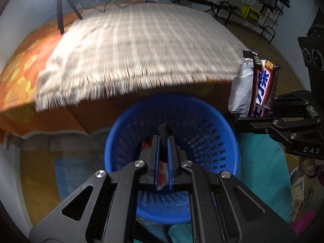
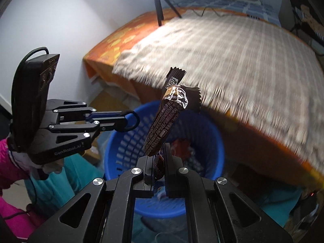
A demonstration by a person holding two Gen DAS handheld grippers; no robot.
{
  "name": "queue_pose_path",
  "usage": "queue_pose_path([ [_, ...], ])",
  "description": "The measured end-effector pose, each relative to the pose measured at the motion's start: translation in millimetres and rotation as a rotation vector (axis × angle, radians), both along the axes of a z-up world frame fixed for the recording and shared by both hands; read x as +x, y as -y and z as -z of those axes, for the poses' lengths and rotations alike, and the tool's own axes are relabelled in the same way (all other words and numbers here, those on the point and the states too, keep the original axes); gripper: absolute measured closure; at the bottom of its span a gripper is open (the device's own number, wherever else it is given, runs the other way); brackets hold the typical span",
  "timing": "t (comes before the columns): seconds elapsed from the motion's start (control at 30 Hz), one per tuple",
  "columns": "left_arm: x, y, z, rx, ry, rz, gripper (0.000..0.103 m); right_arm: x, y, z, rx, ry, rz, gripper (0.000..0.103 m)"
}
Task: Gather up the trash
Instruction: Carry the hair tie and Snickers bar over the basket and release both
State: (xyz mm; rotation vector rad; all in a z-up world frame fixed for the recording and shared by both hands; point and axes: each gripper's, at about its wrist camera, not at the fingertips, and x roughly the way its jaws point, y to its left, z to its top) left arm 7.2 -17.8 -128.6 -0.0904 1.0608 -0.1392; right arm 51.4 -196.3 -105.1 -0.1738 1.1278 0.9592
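A blue perforated basket (image 1: 202, 133) stands on the floor by the bed, with a red wrapper inside; it also shows in the right wrist view (image 2: 210, 141). My left gripper (image 1: 164, 139) is shut on a black hair tie (image 1: 165, 128) and hangs over the basket; it also shows in the right wrist view (image 2: 121, 122) with the hair tie (image 2: 132, 120) looping out of its tips. My right gripper (image 2: 160, 154) is shut on a brown candy bar wrapper (image 2: 168, 117) that stands upright above the basket. The wrapper (image 1: 261, 89) and right gripper (image 1: 263, 119) show at the right of the left wrist view.
The bed with a checked fringed blanket (image 1: 141, 44) over an orange sheet (image 1: 22, 70) lies behind the basket. A black tripod (image 1: 60, 6) stands on the bed. A teal cloth (image 1: 263, 162) lies around the basket. A drying rack (image 1: 269, 6) stands at the far right.
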Motion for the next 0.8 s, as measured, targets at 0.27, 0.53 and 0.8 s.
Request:
queue_pose_path([
  [0.27,-11,8,26,0.005,-0.056,-0.002,0.098,-21,-3,24,-0.035,-0.041,-0.008,0.098],
  [0.53,-12,7,40,0.024,-0.082,-0.008,0.098,-32,-7,45,-0.064,-0.064,-0.011,0.098],
  [0.8,-11,5,59,0.038,-0.129,-0.011,0.098,-29,-4,67,-0.079,-0.106,0.013,0.098],
])
